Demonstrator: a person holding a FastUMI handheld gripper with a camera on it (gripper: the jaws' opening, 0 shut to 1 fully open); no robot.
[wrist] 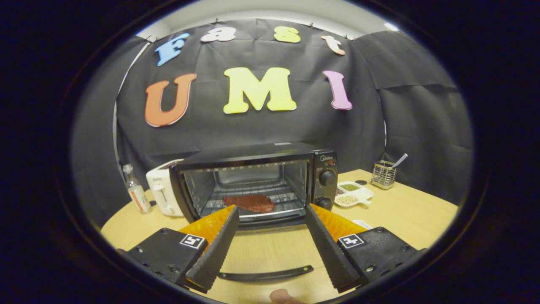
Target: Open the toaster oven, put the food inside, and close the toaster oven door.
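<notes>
Fingertip (282, 295): a person's, at the near edge, below the curved black door handle (265, 275).
Tool (272, 213): released, fingers spread, grasping nothing.
Food: reddish-brown meat slab (249, 202) lies on the rack inside the black toaster oven (257, 185), door down over the wooden desk (405, 211).

Oven mouth (253, 185) open ahead of spread tongs (272, 211); steak (249, 203) on rack.

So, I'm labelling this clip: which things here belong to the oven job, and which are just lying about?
Job:
toaster oven, door down
door handle
food on the rack
claw, open, empty

Lying about:
white toaster
bottle
divided dish
wire holder
</notes>
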